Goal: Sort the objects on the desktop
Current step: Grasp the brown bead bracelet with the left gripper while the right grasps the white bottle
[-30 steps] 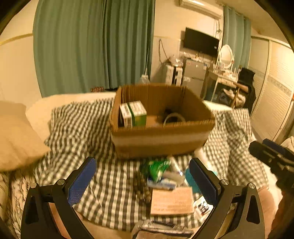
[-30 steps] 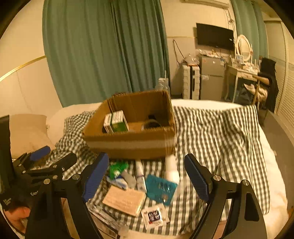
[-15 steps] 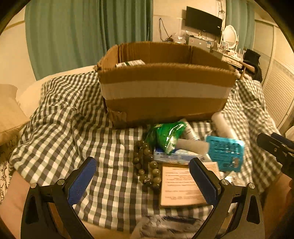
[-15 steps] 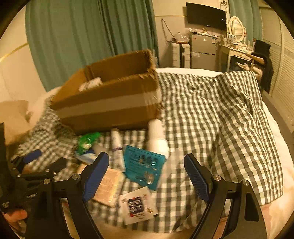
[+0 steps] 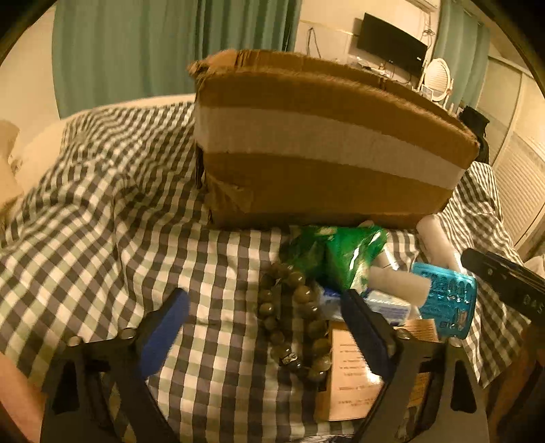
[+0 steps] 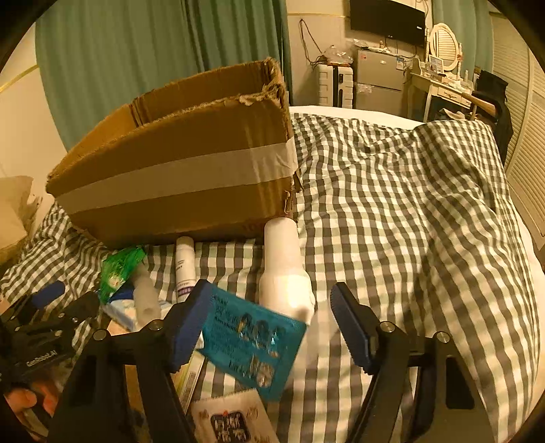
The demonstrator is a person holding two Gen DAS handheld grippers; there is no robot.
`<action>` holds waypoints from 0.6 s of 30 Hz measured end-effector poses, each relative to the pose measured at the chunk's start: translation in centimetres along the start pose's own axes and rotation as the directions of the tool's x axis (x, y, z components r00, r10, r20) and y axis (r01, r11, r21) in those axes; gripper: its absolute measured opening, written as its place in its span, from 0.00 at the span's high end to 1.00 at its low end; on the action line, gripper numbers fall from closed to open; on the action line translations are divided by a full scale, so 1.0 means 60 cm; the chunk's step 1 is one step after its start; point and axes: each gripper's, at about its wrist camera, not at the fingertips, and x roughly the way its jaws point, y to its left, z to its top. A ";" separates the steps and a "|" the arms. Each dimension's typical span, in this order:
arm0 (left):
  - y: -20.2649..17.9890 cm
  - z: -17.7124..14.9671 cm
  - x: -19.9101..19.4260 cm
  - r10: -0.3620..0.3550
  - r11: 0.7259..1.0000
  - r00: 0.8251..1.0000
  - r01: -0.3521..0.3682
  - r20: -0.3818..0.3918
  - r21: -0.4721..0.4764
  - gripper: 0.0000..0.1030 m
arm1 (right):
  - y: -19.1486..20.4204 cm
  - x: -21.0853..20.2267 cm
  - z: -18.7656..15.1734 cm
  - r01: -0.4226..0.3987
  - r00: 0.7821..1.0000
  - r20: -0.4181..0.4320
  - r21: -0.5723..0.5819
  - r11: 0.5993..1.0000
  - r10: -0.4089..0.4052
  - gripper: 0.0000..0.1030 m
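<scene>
Both the left gripper [image 5: 265, 323] and right gripper [image 6: 269, 323] stand unclenched and empty, jaws just closing, above beads [image 5: 293, 320], teal packet [image 6: 252, 344] and white bottle [image 6: 284, 272] lying unsorted before the cardboard box [image 6: 177, 170].

green curtains [image 6: 163, 51] behind the checked bedspread [image 6: 391, 204], wall television [image 6: 386, 17] right of the curtains, small fridge [image 6: 378, 81] and dressing table [image 6: 439, 88] below the television

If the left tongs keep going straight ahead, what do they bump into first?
Probably the bead bracelet lying on the checked cloth between the open left tongs, their jaws just closing; past it, the green packet. Depth is unclear.
</scene>
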 end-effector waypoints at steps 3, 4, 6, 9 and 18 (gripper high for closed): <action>0.002 -0.007 0.009 -0.011 1.000 1.000 0.011 -0.029 0.009 0.23 | 0.000 0.019 0.007 0.010 1.000 -0.021 -0.010 1.000 -0.011 0.36; 0.001 -0.008 0.011 -0.010 1.000 0.999 0.010 -0.037 0.017 0.24 | 0.000 0.026 0.009 0.018 0.999 -0.030 -0.014 1.000 -0.018 0.36; -0.005 -0.011 0.017 -0.009 0.999 0.998 0.012 -0.055 0.041 0.26 | -0.002 0.041 0.013 0.026 0.999 -0.047 -0.017 1.000 -0.027 0.39; -0.017 -0.016 0.035 0.003 0.997 0.995 0.006 -0.102 0.082 0.41 | -0.004 0.067 0.019 0.032 0.996 -0.078 -0.012 0.999 -0.033 0.42; -0.008 -0.012 0.060 0.034 0.998 0.992 -0.028 -0.124 0.050 0.79 | -0.018 0.125 0.027 0.026 0.989 -0.145 0.029 0.999 -0.022 0.60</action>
